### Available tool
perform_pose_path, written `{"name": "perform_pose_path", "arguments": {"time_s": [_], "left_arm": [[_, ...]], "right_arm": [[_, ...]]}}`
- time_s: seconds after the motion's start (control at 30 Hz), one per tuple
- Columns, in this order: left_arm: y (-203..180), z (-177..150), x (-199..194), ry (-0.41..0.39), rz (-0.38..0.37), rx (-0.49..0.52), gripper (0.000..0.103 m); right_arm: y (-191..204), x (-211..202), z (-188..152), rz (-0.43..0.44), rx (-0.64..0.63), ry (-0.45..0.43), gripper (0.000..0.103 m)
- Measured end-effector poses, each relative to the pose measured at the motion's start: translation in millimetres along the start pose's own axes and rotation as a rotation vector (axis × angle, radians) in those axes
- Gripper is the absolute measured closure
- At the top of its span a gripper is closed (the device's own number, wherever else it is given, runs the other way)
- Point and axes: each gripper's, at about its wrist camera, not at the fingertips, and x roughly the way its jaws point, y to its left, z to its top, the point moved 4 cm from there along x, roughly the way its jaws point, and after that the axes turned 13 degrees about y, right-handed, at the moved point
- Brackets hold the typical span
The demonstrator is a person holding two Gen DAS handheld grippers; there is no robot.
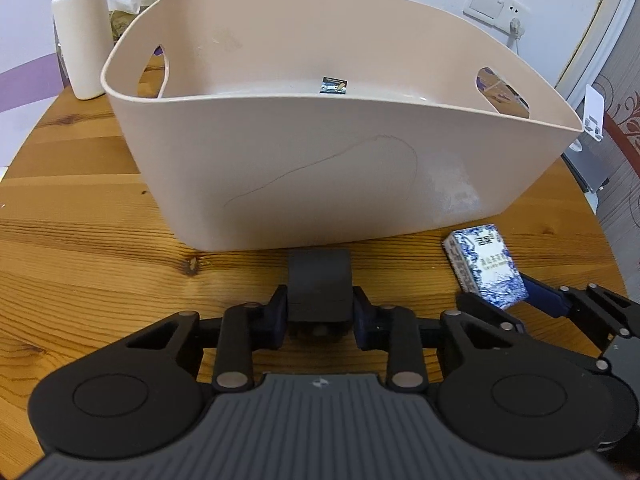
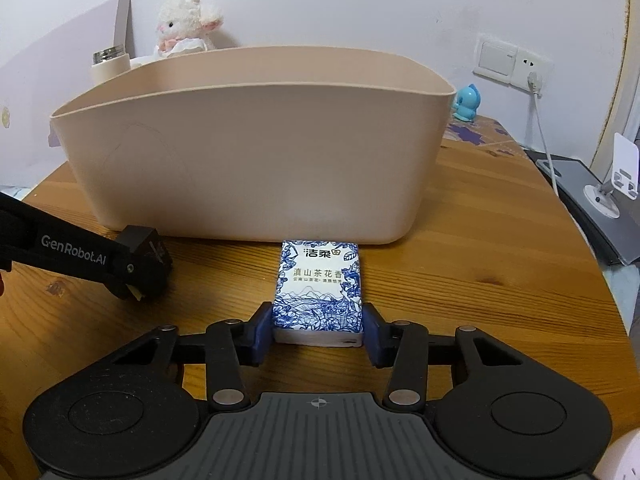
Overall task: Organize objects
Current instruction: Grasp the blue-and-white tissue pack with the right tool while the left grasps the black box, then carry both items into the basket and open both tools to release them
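Only our left wrist view shows inside the bin (image 1: 256,184). Our left gripper (image 1: 320,312) clamps the dark block (image 1: 319,280); our right gripper (image 2: 318,330) clamps the tissue pack (image 2: 318,288) on the table (image 2: 480,280) before it.

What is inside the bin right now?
The bin looks nearly empty: only a small dark label or sticker shows low on the far inner wall. The near wall hides most of the floor, so something low there could go unseen.
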Motion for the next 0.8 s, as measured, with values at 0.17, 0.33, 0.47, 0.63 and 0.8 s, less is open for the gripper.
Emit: {"name": "perform_pose_path", "arguments": {"time_s": [0.17, 0.33, 0.47, 0.63, 0.8], "left_arm": [[2, -8, -10, -0.003, -0.047, -0.002, 0.069], [0, -15, -32, -0.043, -0.055, 0.026, 0.069], [3, -20, -56, -0.089, -0.053, 0.040, 0.069], [3, -19, -90, -0.171, -0.035, 0.073, 0.069], [5, -12, -120, -0.241, -0.045, 0.080, 0.069]], "right_arm": [[-3, -20, -1, -0.010, 0.006, -0.034, 0.061], [0, -45, -1, -0.018, 0.002, -0.082, 0.061], [3, -66, 1, -0.023, -0.007, -0.128, 0.061], [7, -92, 11, -0.027, -0.008, -0.200, 0.061], [9, -116, 25, -0.029, -0.008, -0.277, 0.061]]}}
